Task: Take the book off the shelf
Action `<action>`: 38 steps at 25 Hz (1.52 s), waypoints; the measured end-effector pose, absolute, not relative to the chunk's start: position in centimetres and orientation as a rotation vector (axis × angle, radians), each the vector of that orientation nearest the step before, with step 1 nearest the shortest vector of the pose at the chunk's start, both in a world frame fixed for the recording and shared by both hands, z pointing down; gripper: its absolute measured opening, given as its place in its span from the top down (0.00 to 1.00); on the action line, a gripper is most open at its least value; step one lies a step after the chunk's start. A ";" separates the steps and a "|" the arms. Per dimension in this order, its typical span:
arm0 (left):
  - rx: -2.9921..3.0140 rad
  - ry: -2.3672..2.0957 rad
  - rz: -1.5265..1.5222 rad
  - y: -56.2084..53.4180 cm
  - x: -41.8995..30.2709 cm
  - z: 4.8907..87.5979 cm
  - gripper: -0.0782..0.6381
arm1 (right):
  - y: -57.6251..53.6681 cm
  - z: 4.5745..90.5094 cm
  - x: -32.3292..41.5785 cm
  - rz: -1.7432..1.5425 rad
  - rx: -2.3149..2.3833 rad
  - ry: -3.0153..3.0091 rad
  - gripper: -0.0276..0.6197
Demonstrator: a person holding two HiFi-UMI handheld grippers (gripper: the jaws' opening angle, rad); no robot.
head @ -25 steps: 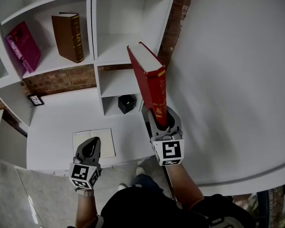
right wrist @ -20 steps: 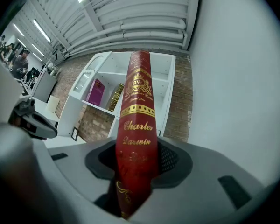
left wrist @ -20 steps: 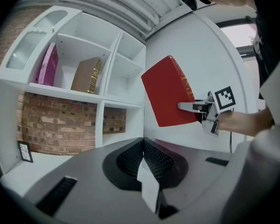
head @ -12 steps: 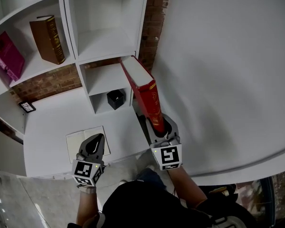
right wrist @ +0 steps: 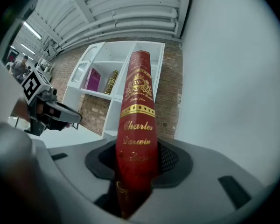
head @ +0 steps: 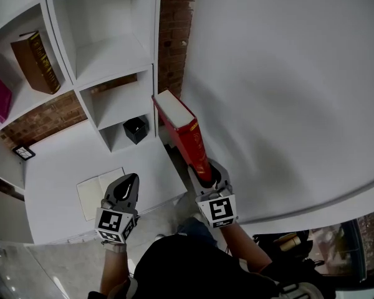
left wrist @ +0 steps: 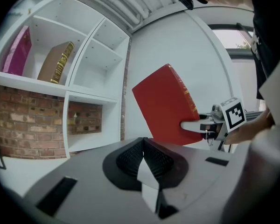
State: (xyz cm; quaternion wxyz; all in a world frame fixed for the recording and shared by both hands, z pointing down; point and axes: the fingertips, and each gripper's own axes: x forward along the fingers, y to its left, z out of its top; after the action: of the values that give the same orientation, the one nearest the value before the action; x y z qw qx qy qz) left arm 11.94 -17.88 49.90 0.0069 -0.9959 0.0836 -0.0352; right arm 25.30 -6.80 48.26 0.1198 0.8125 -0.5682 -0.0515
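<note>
Standing upright, the red book [head: 186, 139] is clamped at its lower spine end between the fingers of the right gripper [head: 210, 174], clear of the shelf [head: 106, 58] and beside the white wall [head: 287, 92]. The left gripper [head: 126, 190] is seen near the surface [head: 56, 167] edge, its fingers closed together on nothing

- A closed red hardcover book [head: 186, 136], gold lettering on its spine.
- It tilts, lower end clamped in the right claw [head: 207, 172], clear of the shelf [head: 106, 55].
</note>
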 end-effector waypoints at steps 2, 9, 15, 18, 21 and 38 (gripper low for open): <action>-3.115 0.227 -0.112 -17.4 12.7 50.0 0.88 | -6.0 49.0 25.7 -0.130 2.385 -1.650 0.69; -3.113 0.126 -0.126 -16.0 15.0 50.2 0.88 | -3.4 51.4 27.2 -0.025 2.435 -1.600 0.69; -3.111 0.062 -0.134 -15.2 16.2 50.2 0.88 | -1.9 52.1 28.0 0.026 2.484 -1.573 0.69; -3.115 0.043 -0.133 -14.7 16.5 50.2 0.88 | -1.2 52.5 28.1 0.039 2.486 -1.566 0.69; -3.114 0.030 -0.132 -14.5 16.6 50.3 0.88 | -0.9 52.7 27.9 0.066 2.487 -1.563 0.69; -3.132 0.064 -0.145 -15.6 14.7 50.8 0.88 | -1.1 52.2 27.2 0.075 2.544 -1.550 0.70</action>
State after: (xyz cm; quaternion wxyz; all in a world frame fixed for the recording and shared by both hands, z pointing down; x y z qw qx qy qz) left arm 14.72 -15.58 50.76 0.0028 -0.9987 0.0206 -0.0461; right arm 27.21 -1.05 52.22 0.0806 0.8510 -0.5183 0.0252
